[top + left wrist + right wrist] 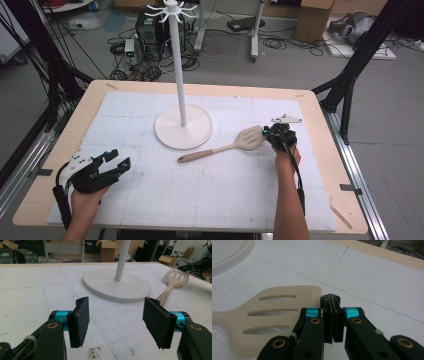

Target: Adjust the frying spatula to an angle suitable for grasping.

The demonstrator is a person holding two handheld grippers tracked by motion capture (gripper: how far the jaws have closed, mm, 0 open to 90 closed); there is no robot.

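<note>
White gridded mat [200, 185] on a wooden table [320, 150], cables and boxes on the floor beyond

I see the slotted spatula [227, 146] lying flat on the mat, just right of the stand's round base [183, 131]: pale beige, three long slots in its blade, the handle running toward my left and the blade toward my right. My right gripper [274, 134] sits at the blade's right edge with its jaws pressed together; in the right gripper view the blade [272, 315] lies just left of the shut pads, beside them, and I cannot tell whether they touch it. The white pole [177, 65] rises from the base to a ring of hooks. My left gripper [116, 161] rests well apart at the mat's near left, jaws spread wide with only mat between them
</note>
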